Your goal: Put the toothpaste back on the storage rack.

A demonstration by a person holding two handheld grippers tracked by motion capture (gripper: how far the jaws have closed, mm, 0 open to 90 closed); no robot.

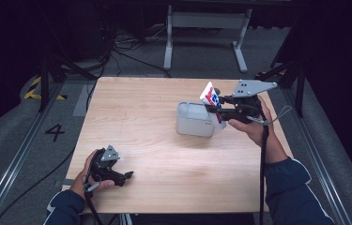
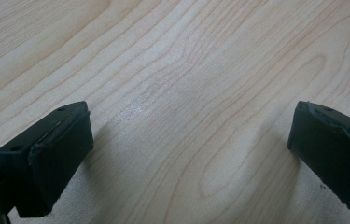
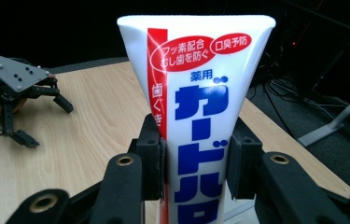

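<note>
Gripping the toothpaste tube (image 3: pixel 198 135) upright between clamped right tongs (image 3: pixel 195 165); left tongs (image 2: pixel 182 154) apart.

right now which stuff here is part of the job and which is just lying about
In the job: toothpaste tube, clamped in the right gripper; grey container beside it.

Lying about: left gripper, open and idle on the table; cables on the floor.

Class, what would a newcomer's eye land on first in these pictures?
First the white toothpaste tube with bold blue and red lettering, clamped upright in the right gripper at the table's far right, by a pale grey box. Then the left gripper, jaws wide apart over bare wood near the front left.
</note>
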